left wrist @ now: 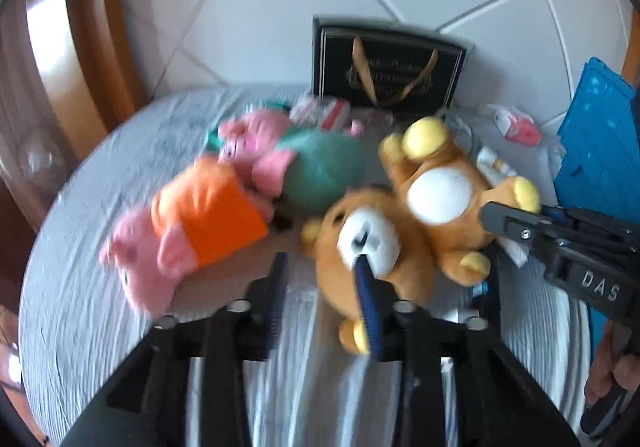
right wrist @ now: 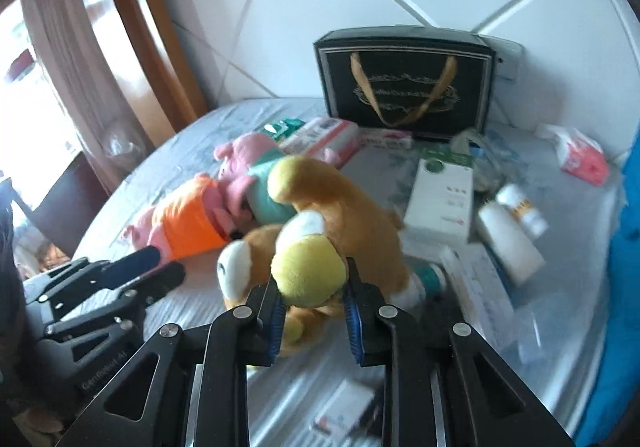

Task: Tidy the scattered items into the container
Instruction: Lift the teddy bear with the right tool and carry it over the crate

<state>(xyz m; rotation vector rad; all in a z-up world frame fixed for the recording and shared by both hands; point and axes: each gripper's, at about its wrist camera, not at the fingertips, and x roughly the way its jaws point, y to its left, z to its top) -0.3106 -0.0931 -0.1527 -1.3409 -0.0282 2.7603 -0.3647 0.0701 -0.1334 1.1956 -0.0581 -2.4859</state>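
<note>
A brown plush bear (left wrist: 400,231) with yellow paws lies belly up on the grey cloth. My right gripper (right wrist: 312,295) is shut on one yellow paw (right wrist: 308,271) of the bear (right wrist: 348,207) and lifts that leg. My left gripper (left wrist: 324,271) is open just in front of the bear's head, its right finger over the white muzzle. It shows at the lower left of the right wrist view (right wrist: 152,267). A pink pig in orange (left wrist: 188,235) and a pink pig in teal (left wrist: 296,155) lie to the left. A black gift bag (right wrist: 404,83) with gold handles stands at the back.
White boxes (right wrist: 440,195), a white bottle (right wrist: 516,235), tissue packs (right wrist: 324,139) and a pink packet (right wrist: 580,155) lie scattered on the cloth. A blue plastic crate (left wrist: 600,151) stands at the right. A tiled wall is behind; a wooden frame (right wrist: 132,27) is at the left.
</note>
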